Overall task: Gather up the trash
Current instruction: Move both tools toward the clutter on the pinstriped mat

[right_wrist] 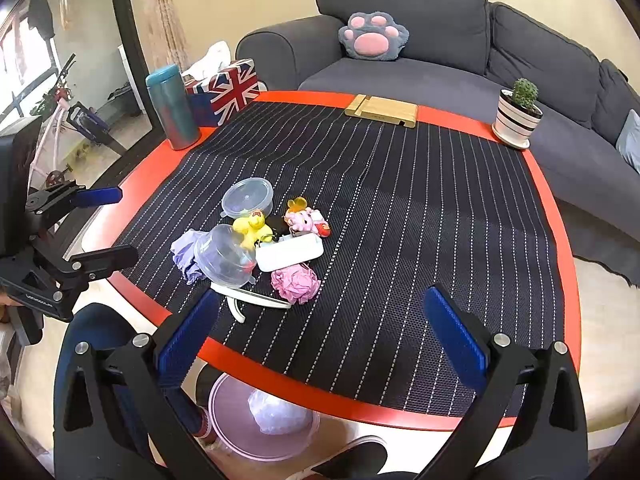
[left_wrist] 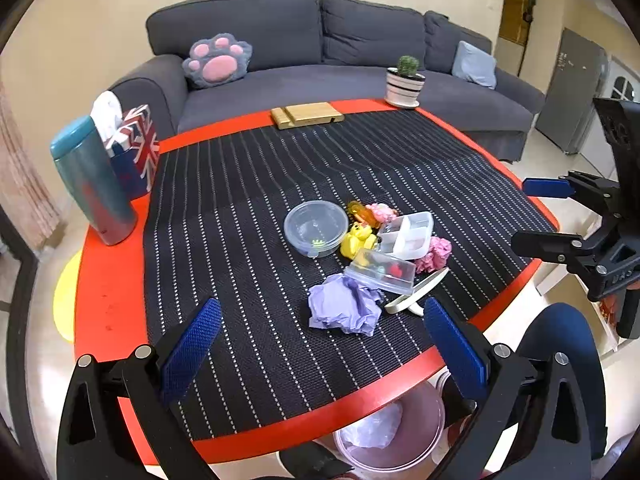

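We held the left hand-held gripper point(left_wrist: 322, 330) over the near edge of the surface point(left_wrist: 108, 300), its blue fingers point(left_wrist: 192, 344) spread wide with nothing between them. The right hand-held gripper point(right_wrist: 322, 330) was spread the same way and empty, hovering above the mat point(right_wrist: 420, 220).

The trash lay clustered on the mat. In the left wrist view, a crumpled purple tissue point(left_wrist: 344, 308) sat nearest, just ahead of the left gripper. Touching it at 1 o'clock was a clear lidded box point(left_wrist: 380, 272), and at 3 o'clock from the tissue lay a white plastic strip point(left_wrist: 416, 292). A pink paper ball point(left_wrist: 434, 254) rested beyond the strip, beside a white divided tray point(left_wrist: 406, 234). A round clear tub point(left_wrist: 316, 227) stood at 10 o'clock from the tray, with a yellow duck point(left_wrist: 357, 239) between them and a pink toy point(left_wrist: 380, 212) behind.

Below the near rim of the surface, on the floor, stood a pink bin point(right_wrist: 260, 424) with a crumpled clear bag point(right_wrist: 276, 412) inside.

At 10 o'clock on the surface stood a teal flask point(left_wrist: 92, 184) beside a flag-print tissue box point(left_wrist: 136, 148); a cactus pot point(left_wrist: 405, 84) stood at 1 o'clock.
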Demonstrator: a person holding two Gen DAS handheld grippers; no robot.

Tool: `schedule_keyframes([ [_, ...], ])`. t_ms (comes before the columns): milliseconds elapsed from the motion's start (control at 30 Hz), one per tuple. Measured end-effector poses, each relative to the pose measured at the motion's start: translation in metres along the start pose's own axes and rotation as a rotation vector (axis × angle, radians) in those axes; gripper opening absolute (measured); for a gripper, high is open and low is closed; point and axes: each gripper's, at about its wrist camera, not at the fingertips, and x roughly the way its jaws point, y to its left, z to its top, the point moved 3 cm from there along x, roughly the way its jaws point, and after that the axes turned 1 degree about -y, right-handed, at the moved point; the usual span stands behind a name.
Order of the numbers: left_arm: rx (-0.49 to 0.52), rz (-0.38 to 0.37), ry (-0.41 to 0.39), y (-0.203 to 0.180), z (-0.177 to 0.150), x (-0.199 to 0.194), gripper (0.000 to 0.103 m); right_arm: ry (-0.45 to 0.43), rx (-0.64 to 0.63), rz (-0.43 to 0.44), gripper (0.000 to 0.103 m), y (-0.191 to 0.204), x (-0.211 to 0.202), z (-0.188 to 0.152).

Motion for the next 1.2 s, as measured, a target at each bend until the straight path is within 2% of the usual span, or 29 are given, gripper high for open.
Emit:
schedule_keyframes([
  [100, 0.008, 0.005, 0.005, -0.001, 0.000, 0.001, 0.097, 0.000, 0.003, -0.002, 0.100, -0.001, 0.000, -0.001],
  [267, -0.053, -0.029, 0.040, 0.004, 0.000, 0.004, 0.097, 0.001, 0.004, -0.004, 0.100, -0.003, -0.001, -0.001],
  [667, -0.025, -0.033, 0.041, 0.001, 0.002, 0.004, 0.097, 0.011, 0.001, 0.001, 0.100, -0.003, 0.001, -0.001],
  [900, -0.014, -0.026, 0.065, 0.002, 0.000, 0.010, 0.097, 0.029, -0.003, 0.003, 0.100, -0.002, 0.006, -0.001],
  [1200, 0.003, -0.056, 0.112, 0.006, -0.002, 0.026, 0.097, 0.045, 0.007, -0.001, 0.100, 0.000, 0.008, -0.002],
])
